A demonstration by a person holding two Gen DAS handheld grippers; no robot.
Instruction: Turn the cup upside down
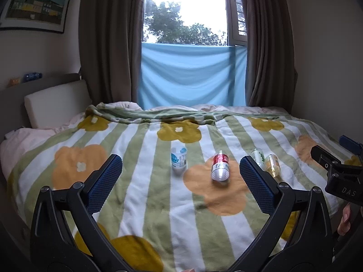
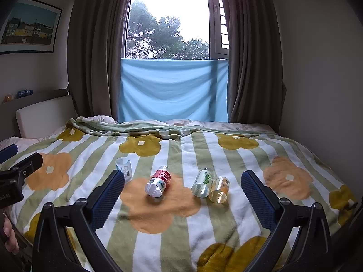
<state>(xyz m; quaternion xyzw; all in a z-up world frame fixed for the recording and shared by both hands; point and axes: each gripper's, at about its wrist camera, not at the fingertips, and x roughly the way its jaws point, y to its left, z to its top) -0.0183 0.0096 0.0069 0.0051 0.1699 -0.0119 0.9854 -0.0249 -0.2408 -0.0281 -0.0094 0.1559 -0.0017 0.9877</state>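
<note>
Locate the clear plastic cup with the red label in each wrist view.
Left wrist view: the clear plastic cup with the red label lies on its side right of centre, between the open fingers.
Right wrist view: the same cup lies left of centre, mouth toward the camera.
Shared landmark: the orange flower on the striped blanket under it.

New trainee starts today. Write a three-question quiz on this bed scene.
1. True or false: the red cup stands upright.
2. How many cups lie on the blanket?
3. Which cup touches the green cup? A) blue cup B) orange cup C) red cup

Key: 1. false, it lies on its side. 2. Four. 3. B.
</note>
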